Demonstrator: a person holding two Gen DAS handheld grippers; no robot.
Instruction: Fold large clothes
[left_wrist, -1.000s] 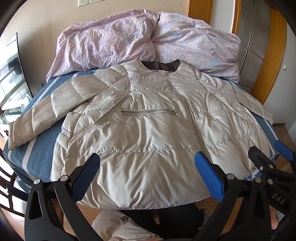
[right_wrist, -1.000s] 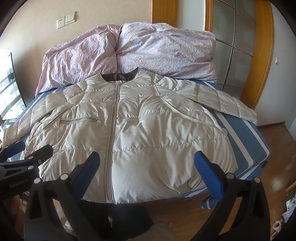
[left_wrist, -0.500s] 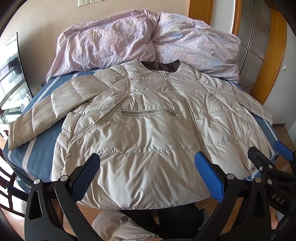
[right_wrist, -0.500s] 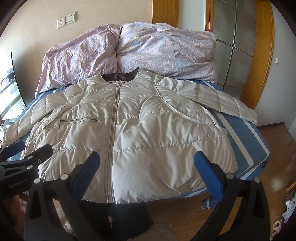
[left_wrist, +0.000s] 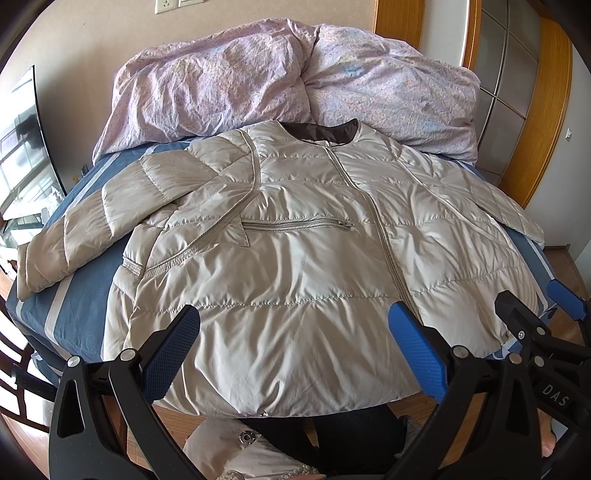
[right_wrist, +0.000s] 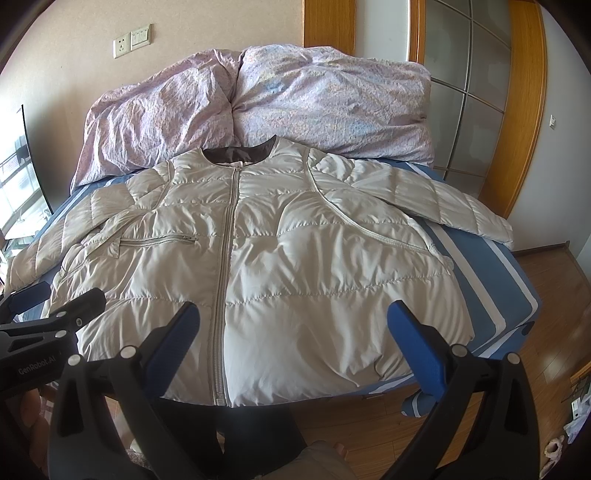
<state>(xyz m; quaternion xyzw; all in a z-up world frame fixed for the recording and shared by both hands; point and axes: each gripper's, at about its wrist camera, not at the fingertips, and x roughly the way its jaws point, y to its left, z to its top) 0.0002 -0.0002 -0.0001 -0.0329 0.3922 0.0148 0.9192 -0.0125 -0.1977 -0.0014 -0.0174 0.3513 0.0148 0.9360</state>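
A beige quilted jacket (left_wrist: 295, 236) lies flat and zipped on the bed, front up, collar toward the pillows. Its left sleeve (left_wrist: 92, 225) stretches out over the blue sheet; its right sleeve (right_wrist: 443, 203) reaches toward the bed's right edge. My left gripper (left_wrist: 293, 345) is open above the jacket's hem, left of the zipper, holding nothing. My right gripper (right_wrist: 291, 339) is open over the hem (right_wrist: 277, 391) right of the zipper, also holding nothing. Each gripper shows at the edge of the other's view.
Two lilac pillows (right_wrist: 258, 107) lie at the head of the blue striped bed (right_wrist: 491, 280). A wood-framed glass door (right_wrist: 480, 92) stands at the right. Wooden floor (right_wrist: 546, 314) runs right of the bed. A person's legs (right_wrist: 258, 435) stand at the foot.
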